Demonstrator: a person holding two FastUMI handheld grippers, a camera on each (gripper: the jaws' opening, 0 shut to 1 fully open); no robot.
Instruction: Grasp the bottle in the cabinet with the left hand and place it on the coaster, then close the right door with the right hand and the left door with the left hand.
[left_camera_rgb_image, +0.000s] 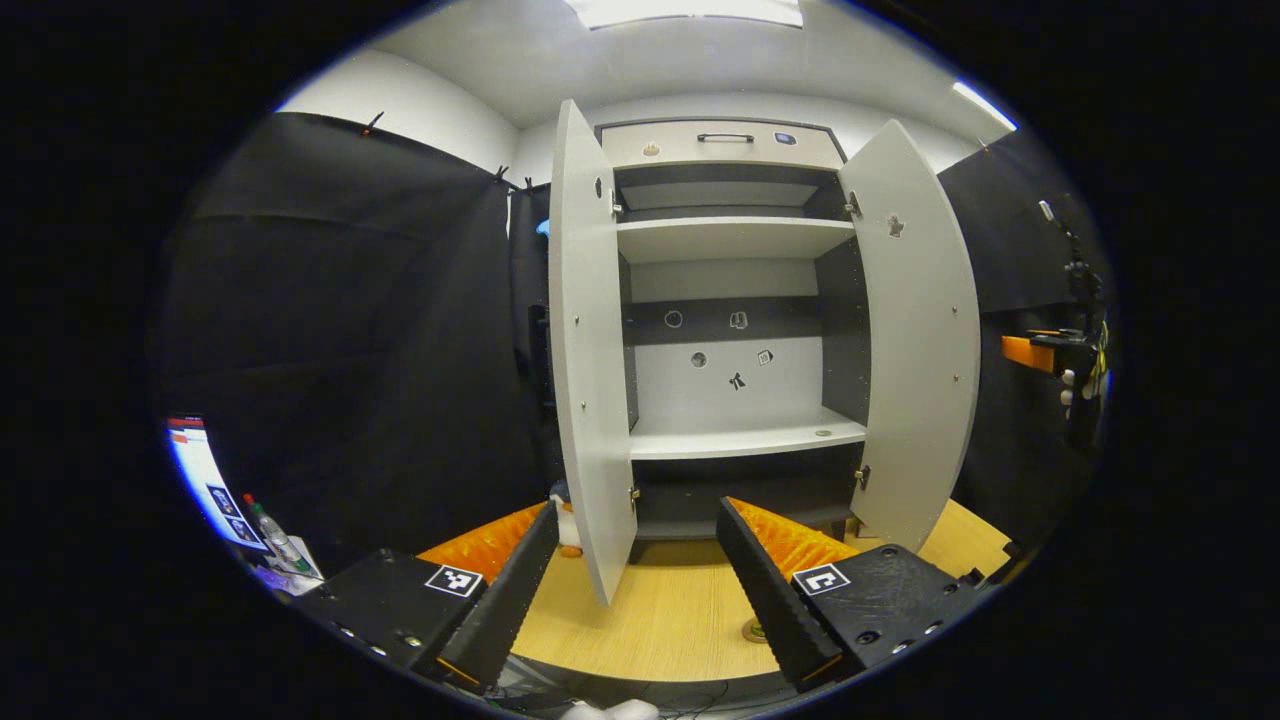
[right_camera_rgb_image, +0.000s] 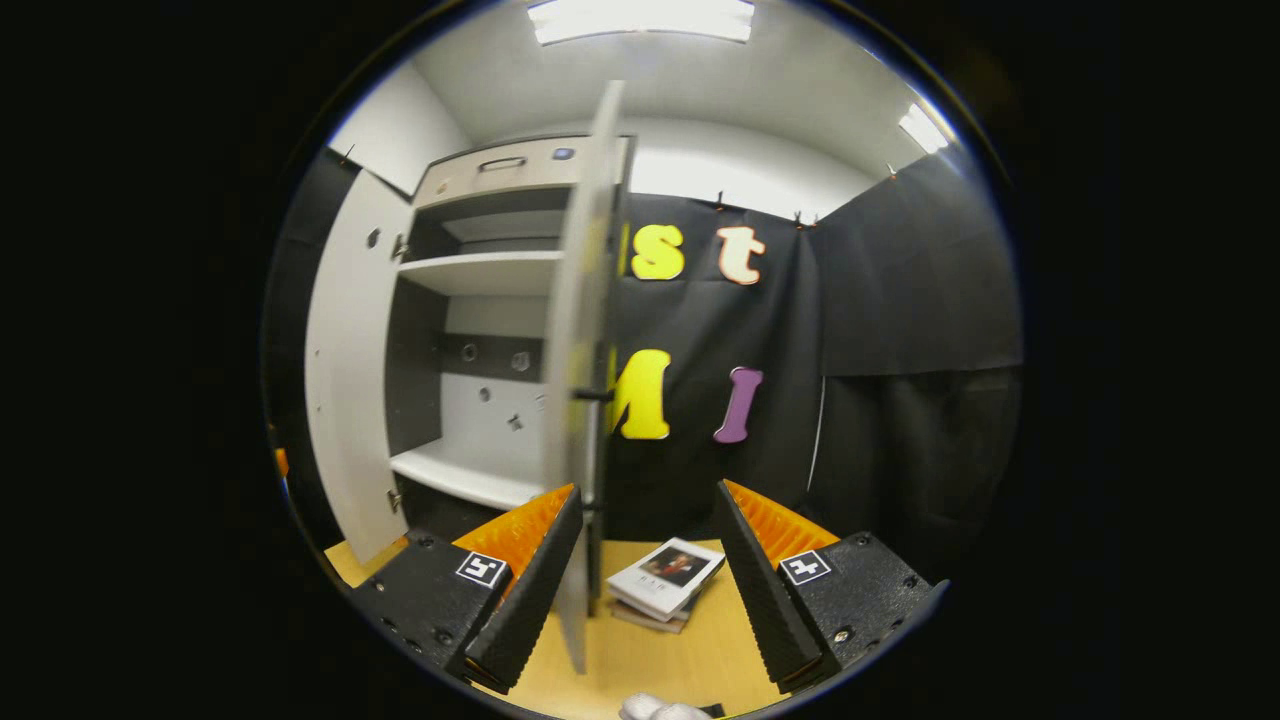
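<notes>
the bottle (left_camera_rgb_image: 567, 520) stands on the tabletop (left_camera_rgb_image: 660, 610), partly hidden behind the lower edge of the left door (left_camera_rgb_image: 585, 350); whether a coaster lies under it cannot be told. the cabinet (left_camera_rgb_image: 730, 300) stands at the far edge of the tabletop with both doors swung open, the right door (left_camera_rgb_image: 915, 340) angled outward. a small round disc (left_camera_rgb_image: 823, 433) lies on the lower shelf near its right end. the left gripper (left_camera_rgb_image: 637, 570) hovers in front of the cabinet, fingers spread apart, holding nothing. in the right gripper view, the right gripper (right_camera_rgb_image: 648, 570) has its fingers apart too, with the right door's edge just beside its left finger. books (right_camera_rgb_image: 665, 580) lie stacked on the tabletop beyond.
</notes>
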